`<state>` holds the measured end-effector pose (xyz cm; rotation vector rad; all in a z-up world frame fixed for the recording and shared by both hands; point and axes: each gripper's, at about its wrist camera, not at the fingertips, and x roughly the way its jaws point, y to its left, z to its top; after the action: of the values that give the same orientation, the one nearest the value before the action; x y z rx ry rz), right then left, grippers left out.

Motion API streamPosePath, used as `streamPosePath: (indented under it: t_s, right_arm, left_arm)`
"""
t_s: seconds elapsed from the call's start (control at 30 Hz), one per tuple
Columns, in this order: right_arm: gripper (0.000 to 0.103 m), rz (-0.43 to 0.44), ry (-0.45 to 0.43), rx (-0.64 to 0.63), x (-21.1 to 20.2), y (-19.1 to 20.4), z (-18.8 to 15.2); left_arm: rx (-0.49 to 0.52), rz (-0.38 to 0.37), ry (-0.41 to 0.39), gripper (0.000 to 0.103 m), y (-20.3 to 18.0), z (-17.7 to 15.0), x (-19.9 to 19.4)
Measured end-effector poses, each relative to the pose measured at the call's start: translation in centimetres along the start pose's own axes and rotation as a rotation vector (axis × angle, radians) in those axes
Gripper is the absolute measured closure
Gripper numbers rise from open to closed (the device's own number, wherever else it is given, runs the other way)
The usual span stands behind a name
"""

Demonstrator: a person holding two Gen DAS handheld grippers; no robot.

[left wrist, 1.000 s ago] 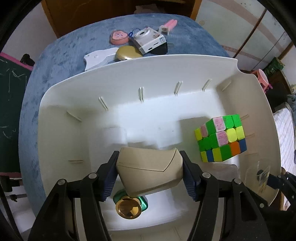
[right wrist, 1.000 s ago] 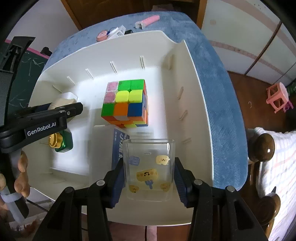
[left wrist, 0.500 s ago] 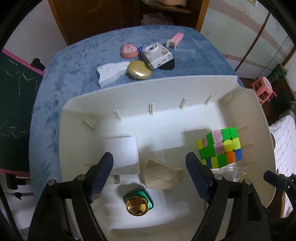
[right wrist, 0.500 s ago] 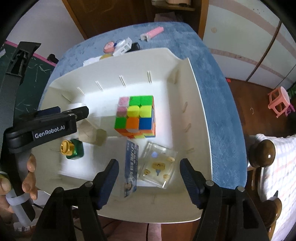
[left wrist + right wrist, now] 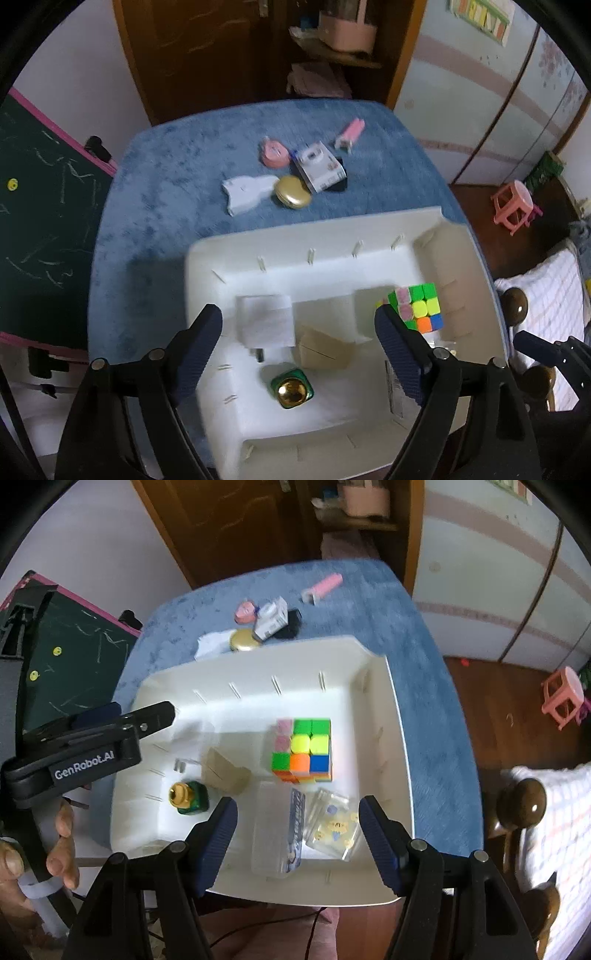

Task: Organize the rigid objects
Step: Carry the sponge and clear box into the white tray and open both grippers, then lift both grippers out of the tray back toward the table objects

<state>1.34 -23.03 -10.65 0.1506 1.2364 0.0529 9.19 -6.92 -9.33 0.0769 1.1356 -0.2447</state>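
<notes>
A white bin point(image 5: 207, 280) point(image 5: 399, 738) sits on a blue table point(image 5: 159, 206). Inside lie a colour cube point(image 5: 417, 310) point(image 5: 304, 749), a beige box point(image 5: 323, 349) point(image 5: 223, 773), a green bottle with a gold cap point(image 5: 291, 387) point(image 5: 188, 795), a clear case with stickers point(image 5: 334, 821) and a clear box with a blue label point(image 5: 279, 830). My left gripper point(image 5: 299, 347) is open and empty above the bin. My right gripper point(image 5: 297, 834) is open and empty above the clear items.
Beyond the bin lie a white piece point(image 5: 245, 192), a gold compact point(image 5: 293, 192), a white camera point(image 5: 319, 168), a pink round item point(image 5: 275, 155) and a pink stick point(image 5: 351, 133). A chalkboard point(image 5: 40, 221) stands at left. A pink stool point(image 5: 515, 206) is on the floor.
My left gripper let go of the beige box and my right gripper let go of the clear sticker case, both into the bin. Both grippers opened and rose away.
</notes>
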Motion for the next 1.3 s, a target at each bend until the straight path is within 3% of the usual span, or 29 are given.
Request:
streamPosePath:
  t_s: [0.37,0.47,0.7,0.87,1.1,1.3]
  right_arm:
    - [0.034,0.033,-0.084,-0.053,-4.3,1.4,3.3]
    - [0.034,0.058,-0.092,-0.045,-5.0,1.4,5.0]
    - [0.034,0.041,-0.120,-0.064,-6.9,1.1,9.7]
    - [0.034,0.037,-0.137,-0.076,-8.2,0.6,13.9]
    - [0.034,0.012,-0.158,-0.081,-9.3,-0.9,22.4]
    - [0.034,0.000,-0.135,-0.036,-7.6,-3.0,29.0]
  left_arm:
    - [-0.068,0.047,-0.106,0.012,3.6,3.2,-5.9]
    - [-0.071,0.047,-0.128,0.007,4.2,4.5,-7.2]
    - [-0.067,0.043,-0.150,0.007,4.8,8.5,-8.4]
    - [-0.067,0.015,-0.137,0.007,4.8,12.8,-8.3]
    - [-0.082,-0.009,-0.110,0.007,4.4,18.6,-6.4]
    - [-0.098,0.000,-0.055,0.007,4.0,22.8,-1.7]
